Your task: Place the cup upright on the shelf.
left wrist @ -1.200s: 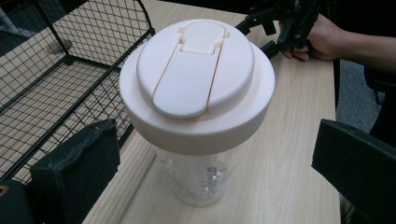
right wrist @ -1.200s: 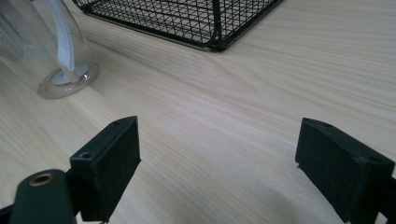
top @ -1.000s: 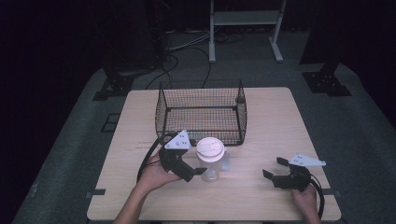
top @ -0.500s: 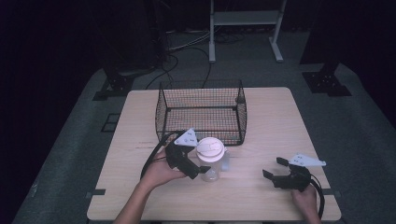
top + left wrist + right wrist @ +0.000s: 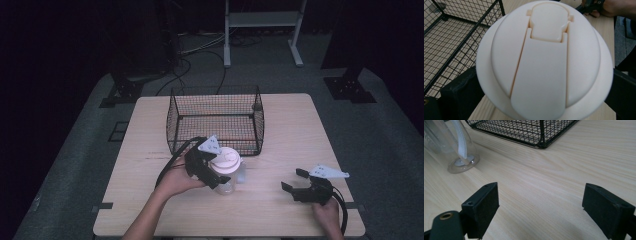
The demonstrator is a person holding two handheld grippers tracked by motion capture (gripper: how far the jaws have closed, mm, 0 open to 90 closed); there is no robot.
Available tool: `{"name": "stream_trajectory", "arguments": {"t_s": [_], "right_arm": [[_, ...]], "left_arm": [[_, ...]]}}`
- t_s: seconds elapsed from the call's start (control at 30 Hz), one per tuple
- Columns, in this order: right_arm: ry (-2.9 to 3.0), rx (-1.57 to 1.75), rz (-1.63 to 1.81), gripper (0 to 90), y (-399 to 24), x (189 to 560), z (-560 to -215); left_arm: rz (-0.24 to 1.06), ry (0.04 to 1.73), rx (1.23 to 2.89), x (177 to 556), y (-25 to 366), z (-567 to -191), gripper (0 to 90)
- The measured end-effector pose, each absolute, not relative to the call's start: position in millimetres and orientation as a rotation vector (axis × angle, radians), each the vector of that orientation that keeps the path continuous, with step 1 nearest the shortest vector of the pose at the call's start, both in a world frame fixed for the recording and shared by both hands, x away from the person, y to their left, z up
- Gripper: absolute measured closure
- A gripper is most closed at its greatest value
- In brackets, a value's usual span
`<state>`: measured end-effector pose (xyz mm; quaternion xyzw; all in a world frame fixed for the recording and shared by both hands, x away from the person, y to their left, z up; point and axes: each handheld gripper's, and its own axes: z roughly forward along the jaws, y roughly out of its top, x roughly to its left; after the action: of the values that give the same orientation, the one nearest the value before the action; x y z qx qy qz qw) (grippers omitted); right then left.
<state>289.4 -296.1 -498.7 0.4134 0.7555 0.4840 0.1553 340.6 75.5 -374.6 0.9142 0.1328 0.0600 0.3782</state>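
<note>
A clear cup stands on the table just in front of the wire basket, topped by a cream flip lid [image 5: 228,156]. In the left gripper view the lid [image 5: 544,60] is seen from above, with a black jaw on each side below it. My left gripper [image 5: 218,173] is open, its jaws set wide around the cup body under the lid. The cup's clear base [image 5: 461,160] rests on the wood, with a white straw inside. My right gripper [image 5: 292,179] lies open at the front right, jaws [image 5: 541,202] wide with bare wood between them.
A black wire basket [image 5: 215,92] stands at the middle back of the wooden table [image 5: 300,130], close behind the cup; its mesh [image 5: 449,37] and its corner [image 5: 541,135] are near both grippers. Cables trail from each gripper. Dark floor surrounds the table.
My left gripper has slid forward and right, from beside the cup to around it. The cup and the right gripper have stayed put.
</note>
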Motion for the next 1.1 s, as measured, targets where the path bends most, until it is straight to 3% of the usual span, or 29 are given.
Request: {"name": "stream_trajectory", "arguments": {"t_s": [1.1], "right_arm": [[2.168,1.182,1.388,12.9,-296,290,-499]], "left_arm": [[0.158,0.308,2.464,346,58,-359,5.2]]}}
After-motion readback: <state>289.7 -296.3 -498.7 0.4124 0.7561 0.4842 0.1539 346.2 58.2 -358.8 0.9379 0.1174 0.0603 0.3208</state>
